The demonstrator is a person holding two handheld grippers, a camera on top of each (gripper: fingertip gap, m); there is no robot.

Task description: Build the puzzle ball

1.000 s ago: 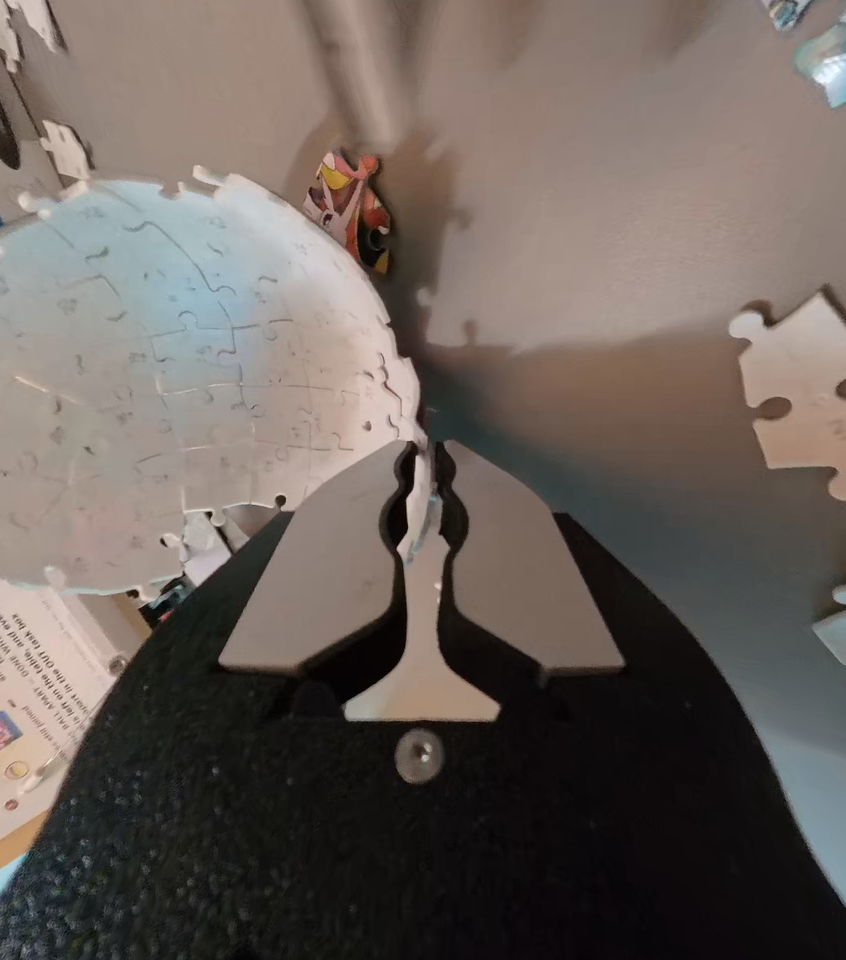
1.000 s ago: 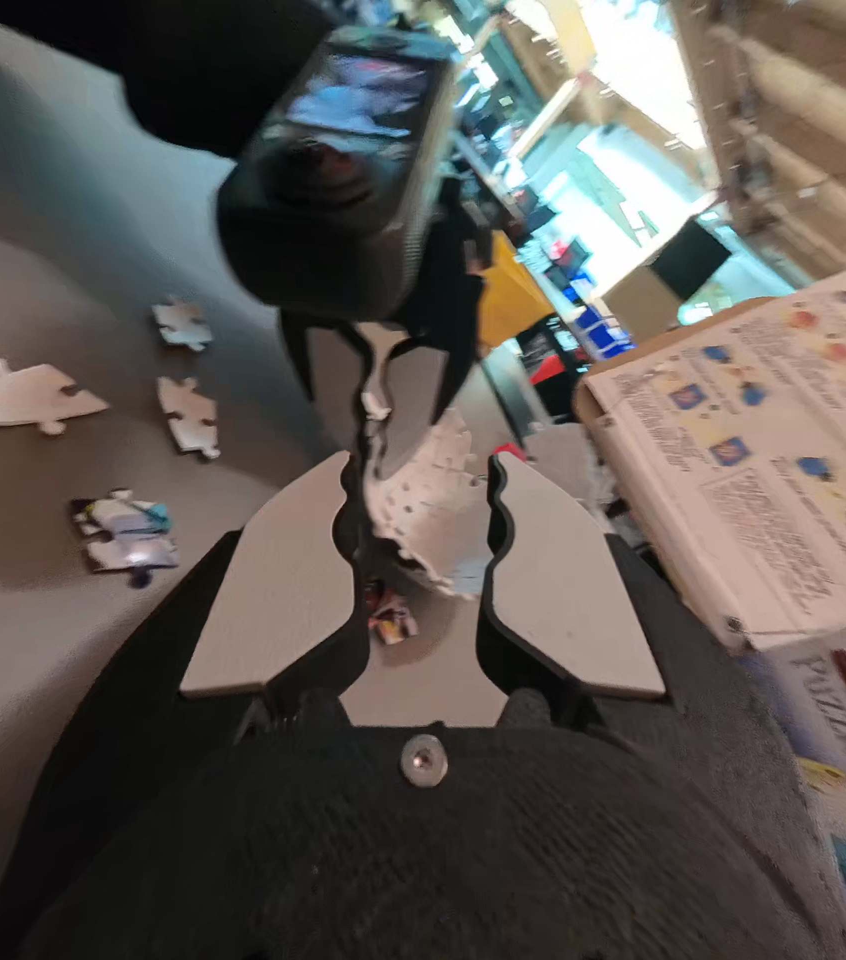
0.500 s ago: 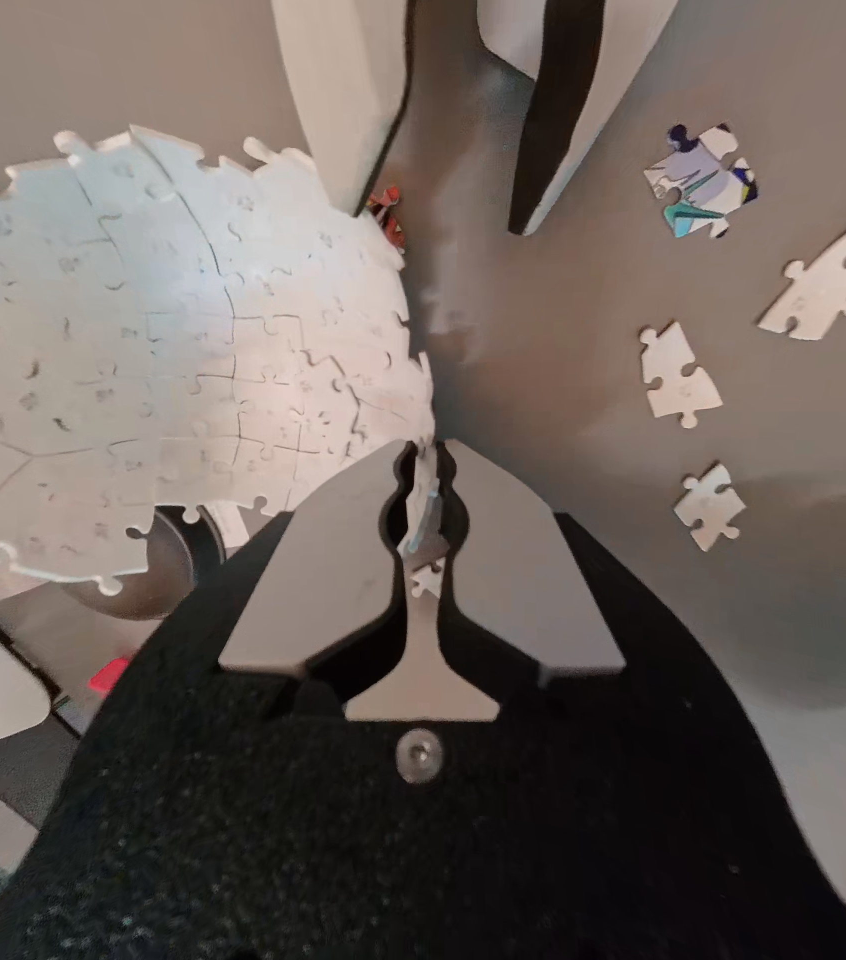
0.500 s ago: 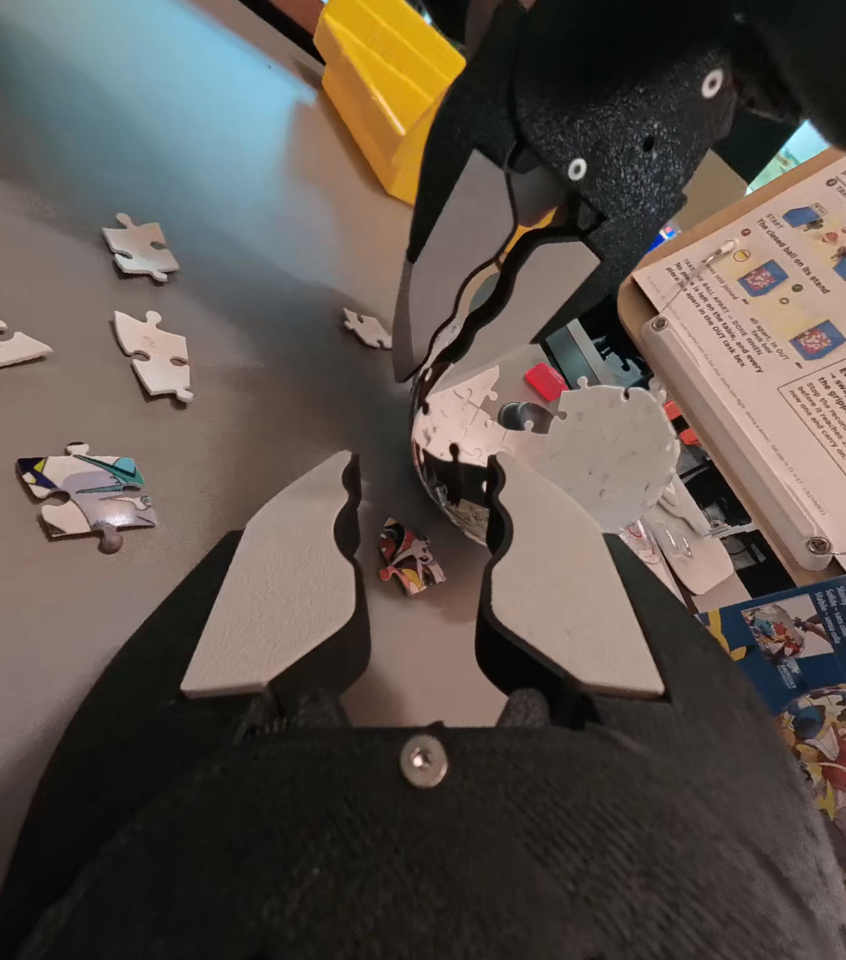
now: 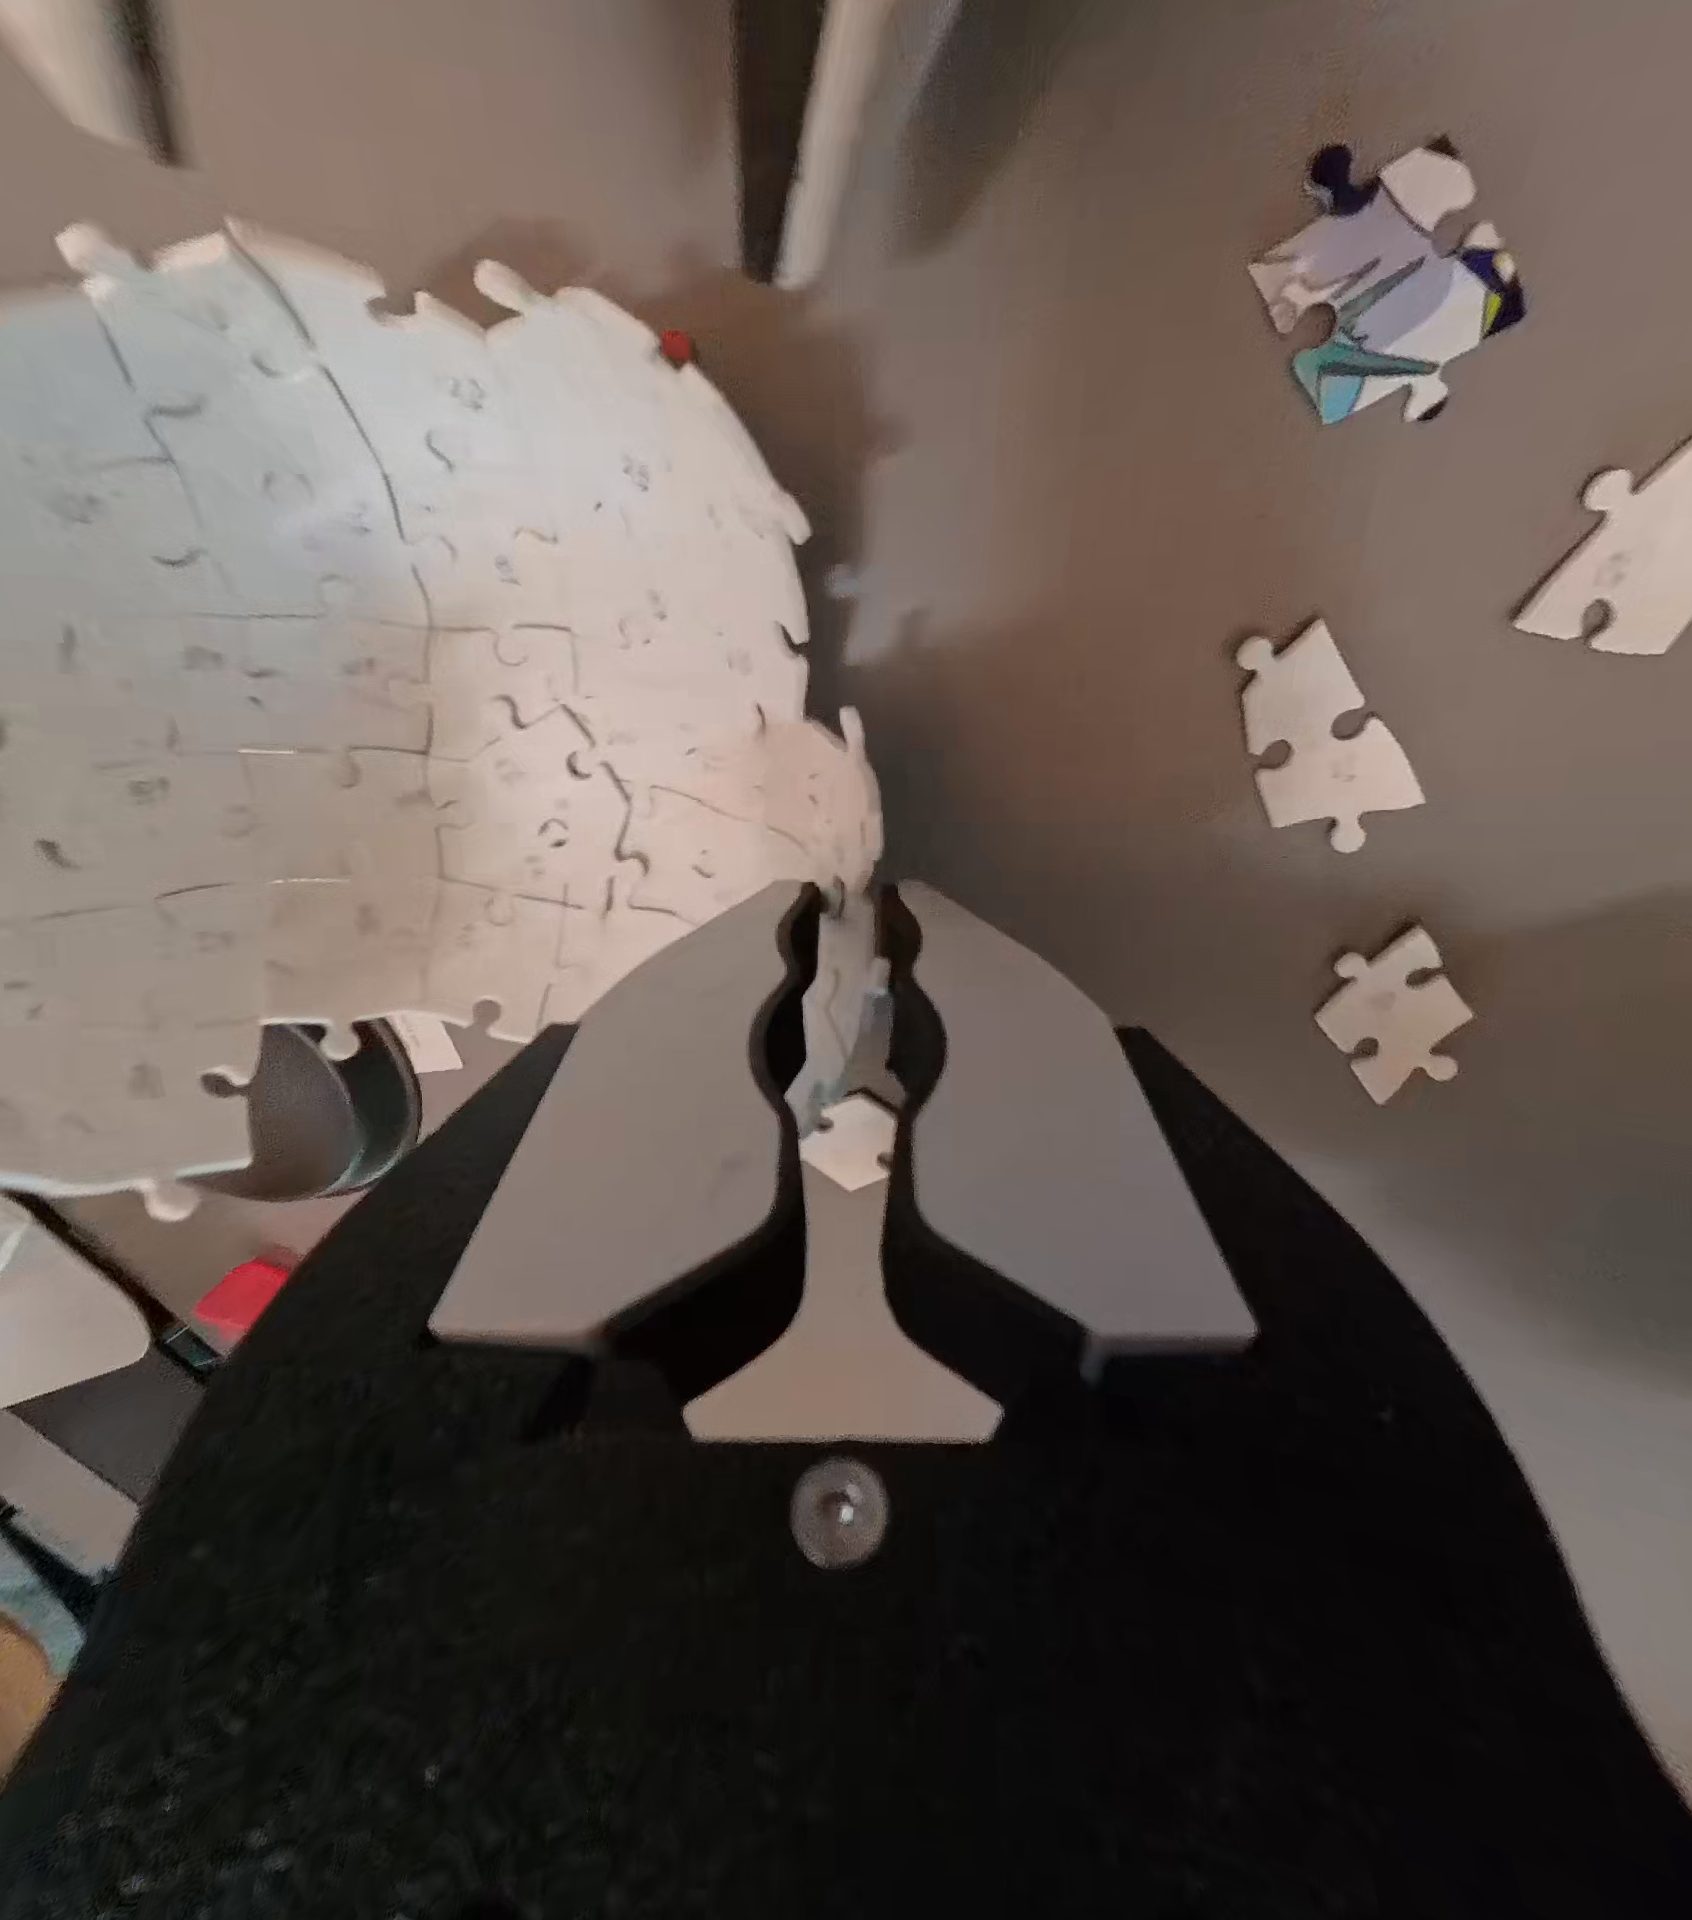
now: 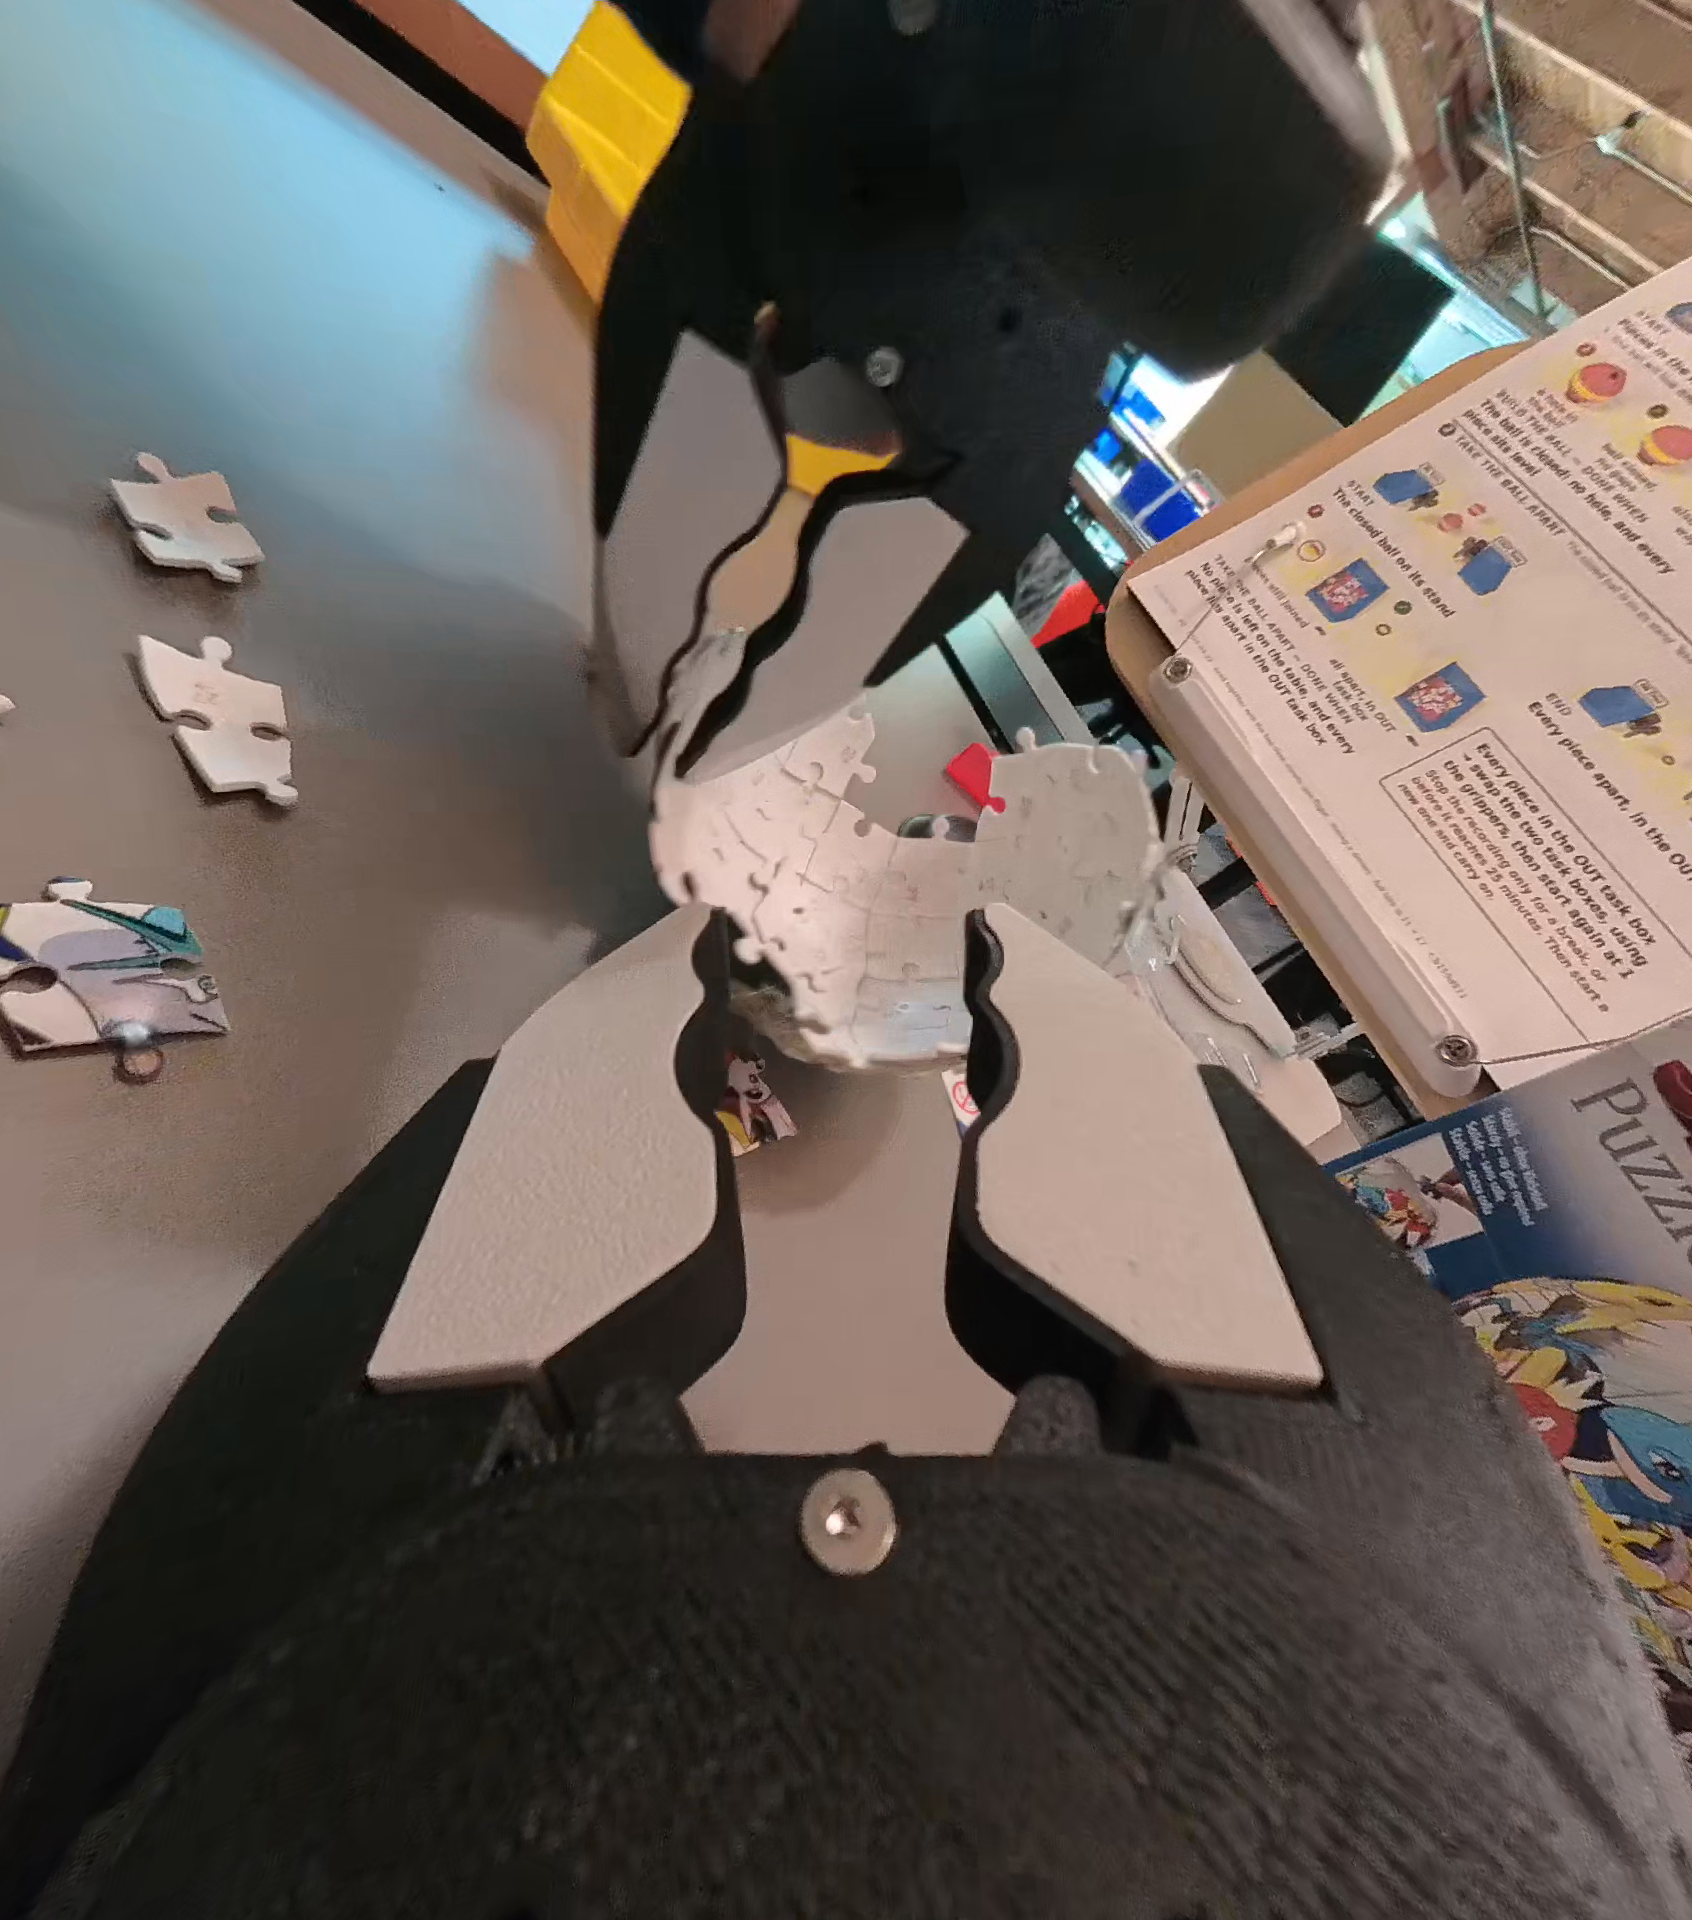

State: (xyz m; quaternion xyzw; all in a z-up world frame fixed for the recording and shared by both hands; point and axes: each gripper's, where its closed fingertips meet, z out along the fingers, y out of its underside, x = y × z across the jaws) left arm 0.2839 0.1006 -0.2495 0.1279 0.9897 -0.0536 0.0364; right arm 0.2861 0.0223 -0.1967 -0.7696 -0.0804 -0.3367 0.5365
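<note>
Above the surface [image 6: 198,312], half-built puzzle ball [image 5: 322,665], hollow white inside showing, rim toothed and unfinished. Left gripper [image 5: 847,935] clamped on its edge at the near right. Right gripper [image 6: 837,997] parted and empty, just short of the shell's lower rim, pointed straight at it. Loose pieces [image 5: 1325,743] flat and well apart to the right, one printed piece [image 6: 94,961] among them. Likely next: fetching a piece, right gripper nearer.

A grey surface [image 6: 322,343] carries scattered loose puzzle pieces: several white-backed pieces [image 5: 1325,743], a printed piece [image 6: 89,966] face up, and a colourful piece [image 6: 754,1117] near the middle.
</note>
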